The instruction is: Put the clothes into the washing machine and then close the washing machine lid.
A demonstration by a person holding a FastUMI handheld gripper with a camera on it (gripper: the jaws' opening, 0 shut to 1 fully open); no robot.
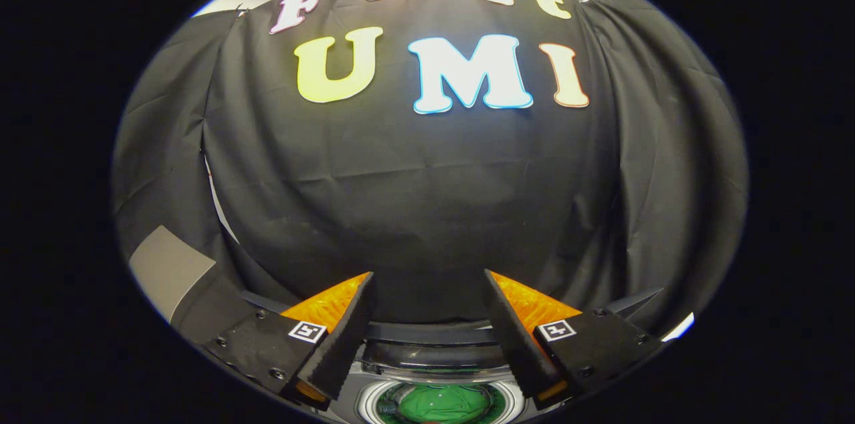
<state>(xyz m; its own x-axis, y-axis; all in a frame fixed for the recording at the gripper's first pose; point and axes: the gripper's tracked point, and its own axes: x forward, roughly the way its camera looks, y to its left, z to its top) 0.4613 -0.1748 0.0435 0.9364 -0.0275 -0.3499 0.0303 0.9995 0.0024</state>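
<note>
While my claw hung wide open and empty, soft green cloth lay in the round washing machine drum at bottom centre; it looked light, best pinched at a fold.

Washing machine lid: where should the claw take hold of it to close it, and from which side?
Likely the lid's curved top edge, coming from above: it seems to stand raised behind the drum rim, below the open, empty claw, with green clothes inside. Little of it shows.
</note>
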